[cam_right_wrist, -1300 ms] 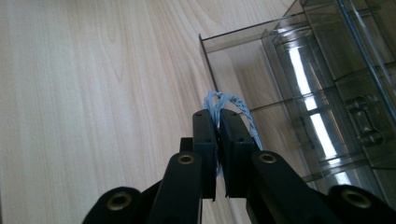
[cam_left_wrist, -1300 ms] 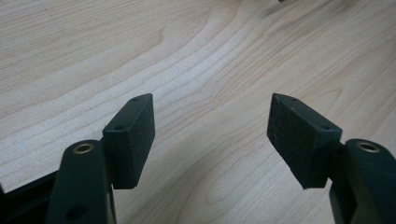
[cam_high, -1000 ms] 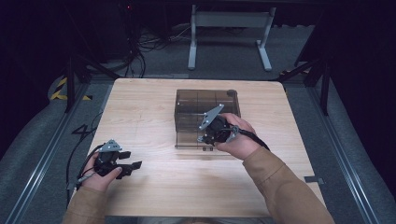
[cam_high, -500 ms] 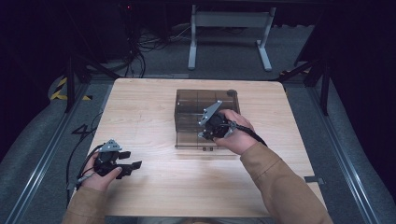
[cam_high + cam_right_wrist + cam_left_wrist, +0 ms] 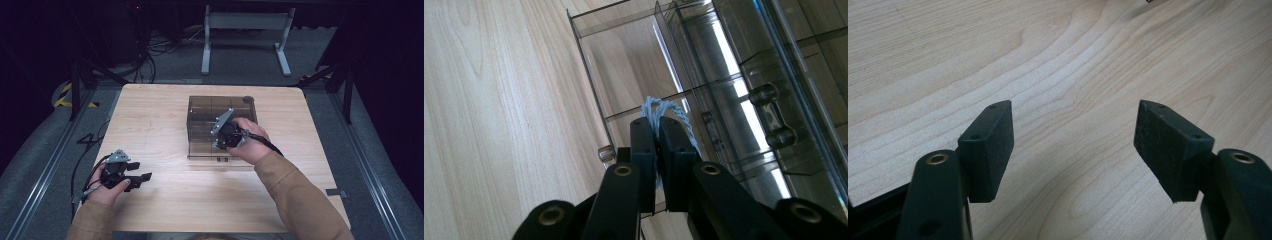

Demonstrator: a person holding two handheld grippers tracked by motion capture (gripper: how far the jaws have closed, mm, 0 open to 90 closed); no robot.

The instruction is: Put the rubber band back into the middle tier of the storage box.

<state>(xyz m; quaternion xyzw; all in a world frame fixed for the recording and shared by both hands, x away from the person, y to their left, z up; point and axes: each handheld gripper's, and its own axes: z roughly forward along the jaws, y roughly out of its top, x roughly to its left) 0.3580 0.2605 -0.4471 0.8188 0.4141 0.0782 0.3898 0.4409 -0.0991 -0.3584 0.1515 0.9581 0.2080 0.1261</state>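
In the high view, a smoky see-through drawer box stands on the wooden table, a little toward the far edge and near the middle between the left and right edges. A shallow drawer is pulled out from its near side toward the person. The right gripper is held by the right hand over the near right part of the box, its jaws pointing down at the open drawer; a grey three-cornered plate tops it. The left gripper lies low in the left hand near the table's near left corner, well apart from the box, its jaws pointing toward the right edge. In the left gripper view, the left gripper has its two black pads spread wide with only bare wood grain between them, so it is released and grips nothing. In the right gripper view, the right gripper has its jaws clenched almost together on a light blue twisted cord, whose loops stick out just past the tips. The cord hangs over the pulled-out drawer, above one of its clear cross walls. Whether it touches the drawer floor cannot be told. To the right of the jaws rises the front of the drawer box, with a small clear knob handle on it, and light wood of the table runs along the left.
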